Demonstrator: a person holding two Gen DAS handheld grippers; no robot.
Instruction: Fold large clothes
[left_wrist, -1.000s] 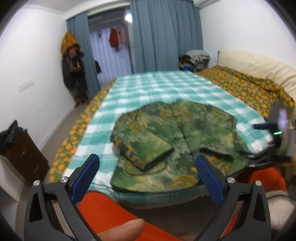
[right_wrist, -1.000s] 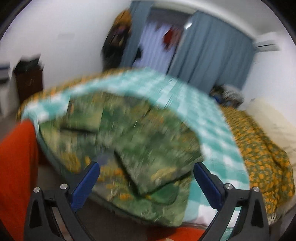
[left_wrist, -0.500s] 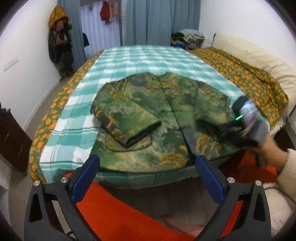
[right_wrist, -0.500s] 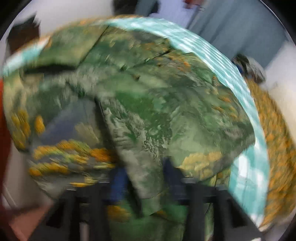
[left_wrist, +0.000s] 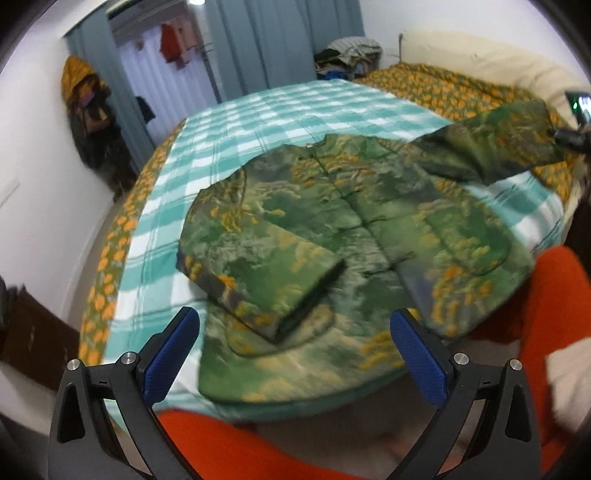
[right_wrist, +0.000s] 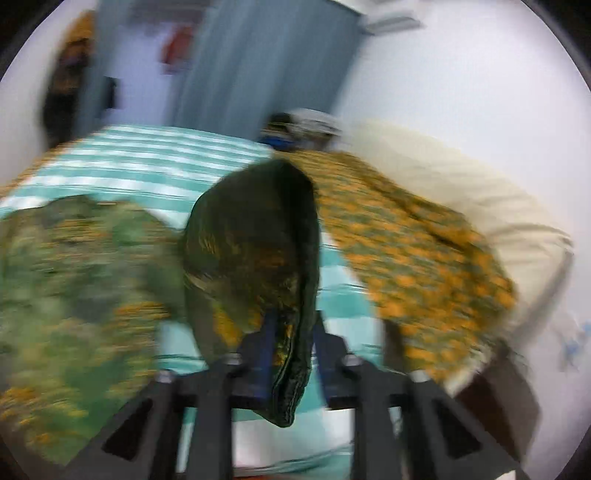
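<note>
Green-and-orange landscape-print padded jacket (left_wrist: 351, 236) spread front-up on the teal checked bedsheet (left_wrist: 280, 110), near edge of the bed. Left sleeve (left_wrist: 266, 280) already folded across the chest. Right gripper (right_wrist: 291, 354) jaws easing apart, yet pinching the right sleeve's cuff (right_wrist: 291, 373), sleeve (left_wrist: 491, 147) stretched far right. Left gripper (left_wrist: 295, 350) wide open, empty, near the hem. Best carried low and taut, laid across the chest, parallel to the other sleeve.

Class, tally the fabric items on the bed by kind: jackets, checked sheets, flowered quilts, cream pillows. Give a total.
Green patterned jacket: 1
Teal checked sheet: 1
Orange flowered quilt: 1
Cream pillow: 1
Total: 4
</note>
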